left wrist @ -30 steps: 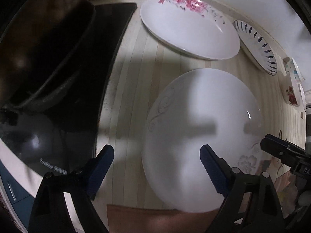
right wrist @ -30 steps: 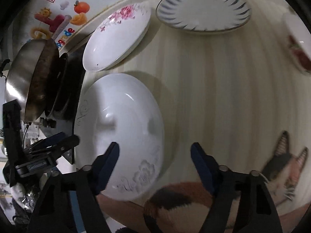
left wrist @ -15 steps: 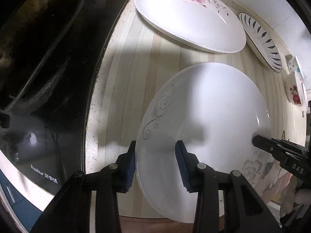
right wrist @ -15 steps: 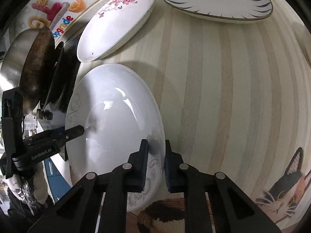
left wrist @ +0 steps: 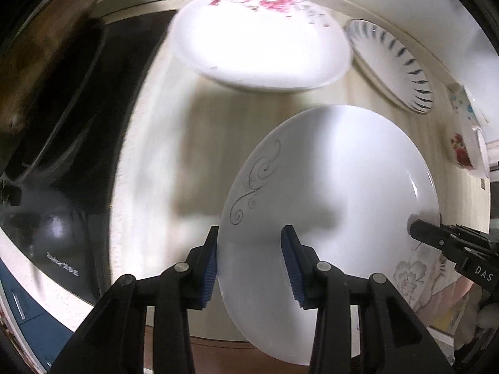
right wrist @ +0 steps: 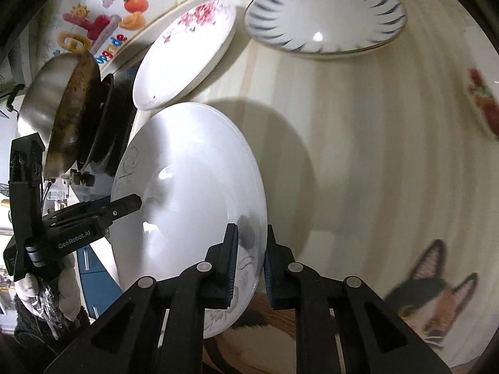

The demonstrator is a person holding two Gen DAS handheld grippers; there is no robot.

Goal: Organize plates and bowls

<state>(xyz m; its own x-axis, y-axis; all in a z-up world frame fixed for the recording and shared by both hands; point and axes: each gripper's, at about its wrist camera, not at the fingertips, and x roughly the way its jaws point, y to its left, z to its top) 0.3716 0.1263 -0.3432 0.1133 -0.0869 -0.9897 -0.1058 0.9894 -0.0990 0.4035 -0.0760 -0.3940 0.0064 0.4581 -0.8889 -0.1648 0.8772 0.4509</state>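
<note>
The large white plate [left wrist: 336,205] with the grey scroll on one rim and a grey flower on the opposite rim is in your grip from both sides: your left claw [left wrist: 249,265] has just closed onto the scroll-side edge, one blue pad under the rim and one on the face, and your right claw [right wrist: 249,258] has just closed narrowly onto the flower-side edge. The plate casts a broad shadow on the striped desk [right wrist: 358,143] and looks lifted clear of it, face up, though tilted a little rather than level. It is close to round, so it has no real long axis; the line that matters runs from claw to claw, scroll end toward the dark cooktop [left wrist: 78,187] and pan [right wrist: 68,109], flower end toward the cat-print mat [right wrist: 430,290]. As for progress, you seem to be near the start: nothing is stacked yet. The pink-flowered plate [left wrist: 259,37] lies just beyond the one you hold, the blue-striped plate [right wrist: 324,15] sits beside it near the wall, and a red-flowered bowl [left wrist: 461,152] stands apart toward the far right with some other crockery behind it. All of these lie singly on the desk, so gathering them into piles is still ahead of you.
</note>
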